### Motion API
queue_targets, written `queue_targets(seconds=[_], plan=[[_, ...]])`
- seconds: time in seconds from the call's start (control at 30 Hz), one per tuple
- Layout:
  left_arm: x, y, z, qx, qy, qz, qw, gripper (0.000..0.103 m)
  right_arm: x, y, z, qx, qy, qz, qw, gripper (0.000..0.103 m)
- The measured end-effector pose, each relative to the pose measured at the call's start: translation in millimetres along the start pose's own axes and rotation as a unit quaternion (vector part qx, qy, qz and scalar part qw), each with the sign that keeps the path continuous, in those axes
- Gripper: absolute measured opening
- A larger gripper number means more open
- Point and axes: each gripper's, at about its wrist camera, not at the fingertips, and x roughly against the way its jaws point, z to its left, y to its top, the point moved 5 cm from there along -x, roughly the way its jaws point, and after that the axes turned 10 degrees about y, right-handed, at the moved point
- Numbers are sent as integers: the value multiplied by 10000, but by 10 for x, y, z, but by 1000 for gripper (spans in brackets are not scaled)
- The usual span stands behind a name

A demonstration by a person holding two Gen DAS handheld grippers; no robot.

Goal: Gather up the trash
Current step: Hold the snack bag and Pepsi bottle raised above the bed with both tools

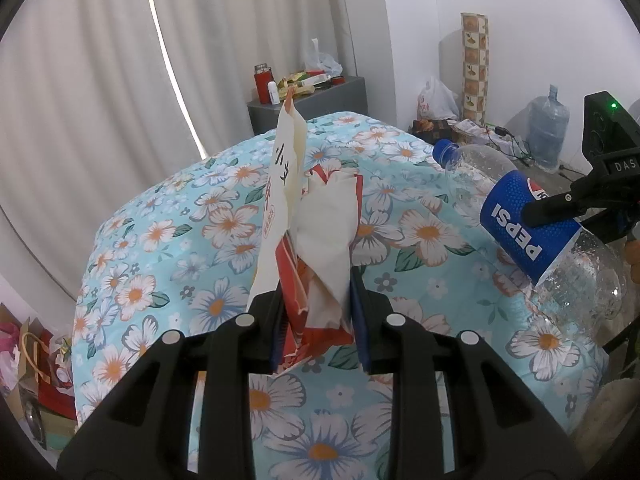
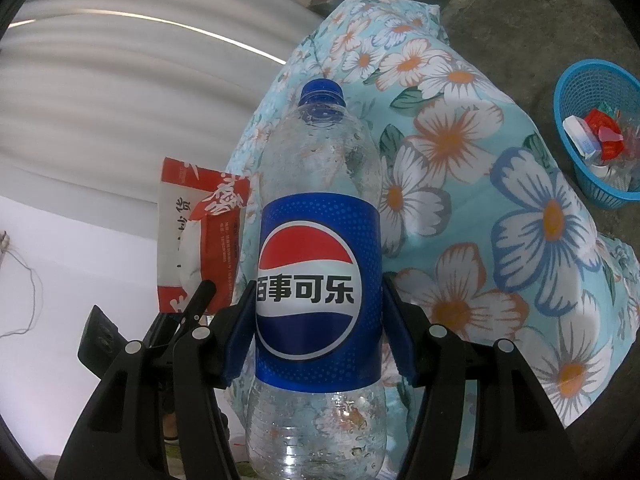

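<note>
Left tongs (image 1: 318, 320) clamped on a crumpled red-and-white wrapper (image 1: 320, 232), jaws nearly together, paper standing up toward 12 o'clock over the floral bedspread (image 1: 192, 240). At 3 o'clock in the left view, the Pepsi bottle (image 1: 520, 224) lying slanted, cap (image 1: 444, 152) toward 10 o'clock, pinched by a black finger of the right tongs.

Right tongs (image 2: 318, 328) about half open, pads pressed on both sides of the blue label of the bottle (image 2: 318, 280), empty and beaded with droplets inside, blue cap (image 2: 322, 92) at 12 o'clock. Wrapper (image 2: 200, 232) at 9 o'clock, just beside the bottle. Blue basket (image 2: 596, 184) at 2 o'clock on the floor, scraps inside, well apart from both tongs. Grey nightstand (image 1: 320, 104) beyond the bed at 12 o'clock, cluttered.
</note>
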Motion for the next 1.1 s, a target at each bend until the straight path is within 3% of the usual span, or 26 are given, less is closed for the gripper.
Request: queue_targets(seconds=[1.1], plan=[[67, 36, -17, -16, 16, -44, 10000, 25, 31, 11, 12, -2, 47, 10, 10000, 57]])
